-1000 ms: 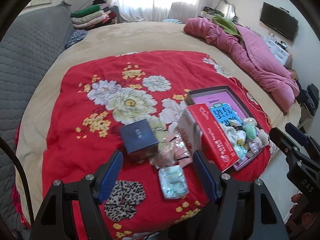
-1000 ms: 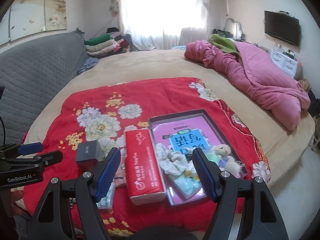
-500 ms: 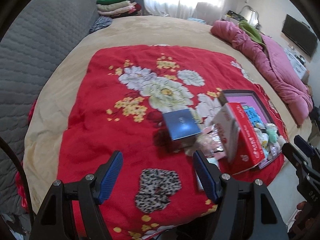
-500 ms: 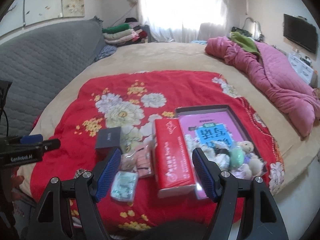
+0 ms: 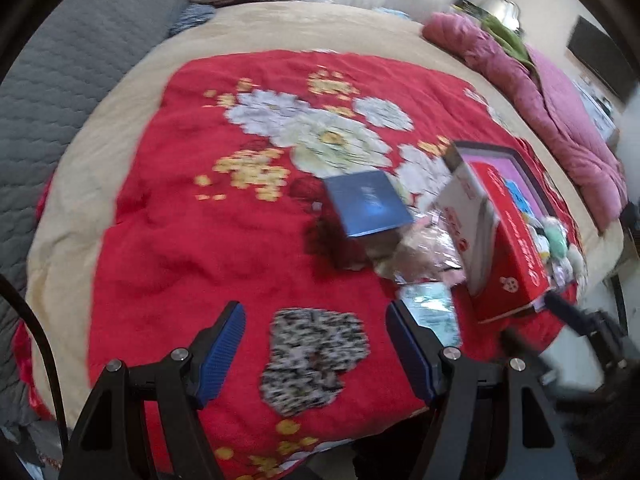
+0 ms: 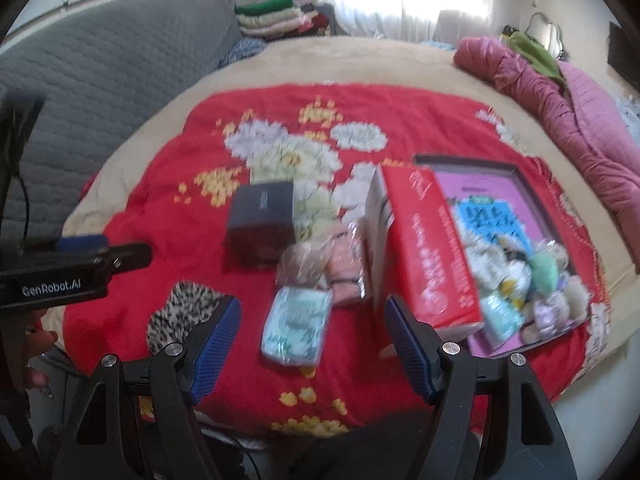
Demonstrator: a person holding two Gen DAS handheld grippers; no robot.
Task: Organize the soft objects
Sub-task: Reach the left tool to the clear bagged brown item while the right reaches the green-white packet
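The left gripper [image 5: 316, 350] has been swung over the leopard-print heart-shaped pad [image 5: 314, 360] — beside the red tissue box [image 5: 508, 248] — jaws wide; right gripper [image 6: 312, 344] likewise wide, nothing held.

Folded clothes stack [image 6: 276, 16], pink quilt [image 6: 560, 92].

The only lettering that reads clearly is "GenRobot.AI", in white on the black body of the left hand-held gripper [image 6: 105, 254] seen from the right wrist view. The long red cardboard box [image 6: 430, 248] carries white characters along its top, and the pink book cover with a blue panel [image 6: 490, 210] bears large dark characters, but blur leaves both illegible.
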